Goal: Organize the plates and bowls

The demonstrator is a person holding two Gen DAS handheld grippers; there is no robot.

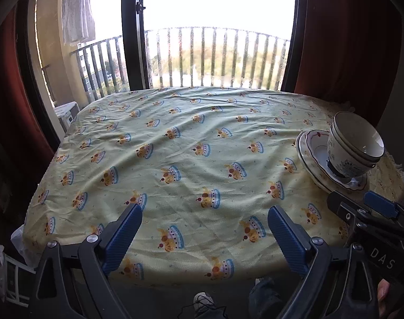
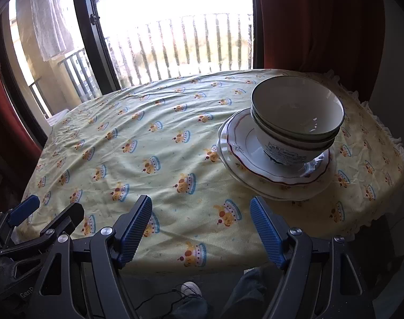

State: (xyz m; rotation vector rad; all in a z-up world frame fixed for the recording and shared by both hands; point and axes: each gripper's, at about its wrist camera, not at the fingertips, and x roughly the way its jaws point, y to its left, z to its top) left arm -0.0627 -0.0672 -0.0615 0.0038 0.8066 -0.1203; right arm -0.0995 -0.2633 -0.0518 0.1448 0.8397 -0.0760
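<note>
Left claw (image 1: 204, 222): held above the near edge of the counter; jaws set wide, nothing between the two blue pads (image 1: 122, 236).
Counter (image 1: 175, 138): covered by one pale yellow cloth with a repeated crown print; wrinkles are noted across the middle.
Right claw (image 2: 200, 224): held at the near edge, just right of the left claw; jaws set wide, nothing gripped. In the left wrist view only one of its blue pads is seen, at the lower right.
Plates (image 2: 239, 143): one stack at the right side of the counter, ahead and right of the right claw. At least two rims are counted, with a possible third at the bottom; the exact number cannot be told. The top plate carries a red scalloped line.
Bowls (image 2: 297, 106): one nested stack standing on the top plate, tilted. Three rims are counted, dark-edged; the lowest bowl bears a blue pattern.
Curtain (image 2: 319, 21): one red curtain behind the stack.
</note>
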